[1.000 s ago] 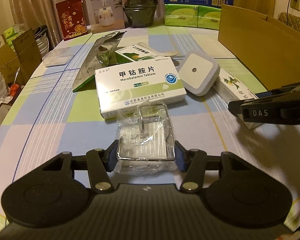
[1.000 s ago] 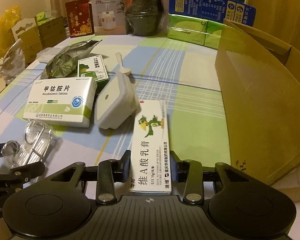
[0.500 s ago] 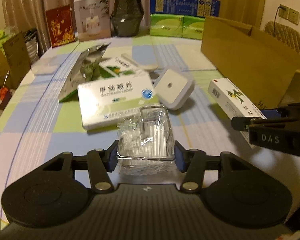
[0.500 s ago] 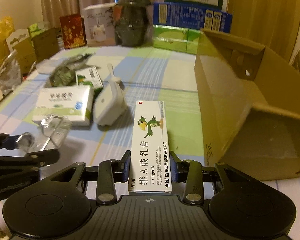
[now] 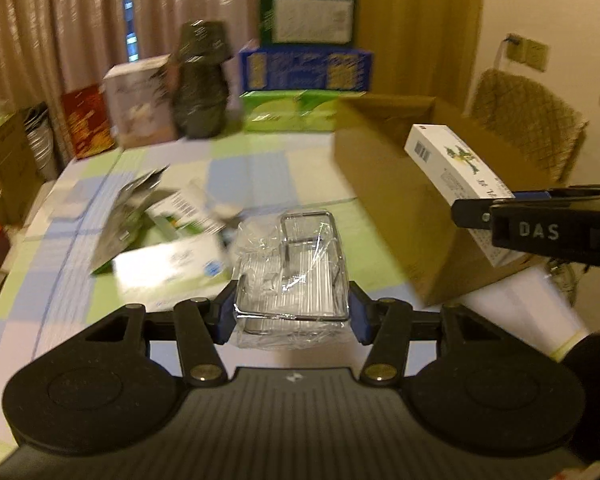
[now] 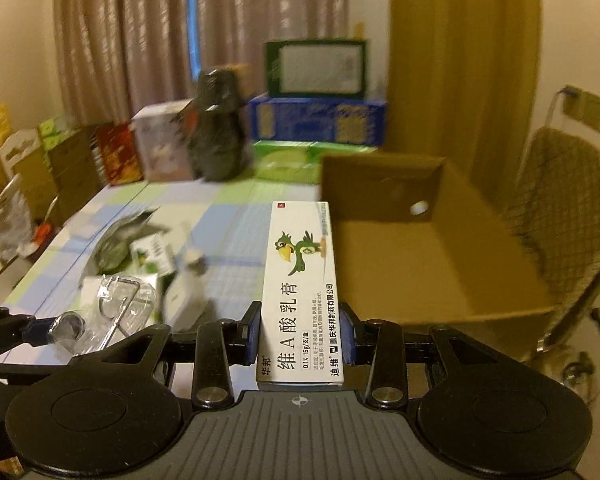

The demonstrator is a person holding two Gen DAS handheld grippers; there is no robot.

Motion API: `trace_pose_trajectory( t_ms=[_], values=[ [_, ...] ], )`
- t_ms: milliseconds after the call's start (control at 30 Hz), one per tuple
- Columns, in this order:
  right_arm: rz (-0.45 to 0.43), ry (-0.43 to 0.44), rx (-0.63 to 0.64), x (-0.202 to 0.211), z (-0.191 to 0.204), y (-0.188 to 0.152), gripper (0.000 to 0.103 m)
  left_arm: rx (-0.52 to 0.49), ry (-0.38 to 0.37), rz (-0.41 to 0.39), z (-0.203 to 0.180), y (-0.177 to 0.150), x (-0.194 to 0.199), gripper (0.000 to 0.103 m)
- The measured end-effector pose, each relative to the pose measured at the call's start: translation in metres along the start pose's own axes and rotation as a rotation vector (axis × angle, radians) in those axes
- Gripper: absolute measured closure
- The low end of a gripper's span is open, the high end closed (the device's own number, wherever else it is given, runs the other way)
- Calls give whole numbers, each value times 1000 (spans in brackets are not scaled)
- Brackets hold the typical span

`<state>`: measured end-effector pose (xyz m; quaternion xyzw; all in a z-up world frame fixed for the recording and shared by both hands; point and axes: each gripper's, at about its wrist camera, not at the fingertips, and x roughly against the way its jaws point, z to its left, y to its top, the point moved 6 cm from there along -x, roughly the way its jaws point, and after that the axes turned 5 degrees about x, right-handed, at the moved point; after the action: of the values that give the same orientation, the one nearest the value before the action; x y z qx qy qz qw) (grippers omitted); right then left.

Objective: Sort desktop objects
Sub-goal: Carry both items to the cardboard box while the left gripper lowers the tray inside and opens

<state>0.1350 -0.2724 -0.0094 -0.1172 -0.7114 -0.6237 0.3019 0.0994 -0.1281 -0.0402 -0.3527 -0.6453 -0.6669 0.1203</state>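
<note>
My left gripper (image 5: 290, 314) is shut on a clear plastic pack of metal clips (image 5: 294, 268), held above the table. My right gripper (image 6: 300, 334) is shut on a long white ointment box with a green parrot (image 6: 302, 292), held in the air beside the open cardboard box (image 6: 440, 264). The ointment box (image 5: 456, 170) and the right gripper also show at the right of the left wrist view, next to the cardboard box (image 5: 396, 200). The clip pack also shows low at the left of the right wrist view (image 6: 112, 312).
On the checked tablecloth (image 5: 276, 168) lie a white tablet box (image 5: 172, 268), a foil pouch (image 5: 128, 216), a small green-white box (image 6: 154, 254) and a white square night light (image 6: 184, 300). Boxes and a dark vase (image 5: 202, 84) stand at the far edge. A wicker chair (image 6: 564, 208) is at the right.
Both grippers have lifted their objects off the table and moved up and toward the cardboard box. The view now looks over the box's rim.
</note>
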Motion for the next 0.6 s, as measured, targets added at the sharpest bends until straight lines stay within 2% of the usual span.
trace_pose_trajectory(
  t_ms=[300,600],
  values=[
    [-17,-114,-48,7,-90,17,68,-90,-114,-49,-90,51,-20,54],
    [21,-139,-89,-19,-146,14,68,-111,-167,-23,-139,74,-69,54]
  ],
)
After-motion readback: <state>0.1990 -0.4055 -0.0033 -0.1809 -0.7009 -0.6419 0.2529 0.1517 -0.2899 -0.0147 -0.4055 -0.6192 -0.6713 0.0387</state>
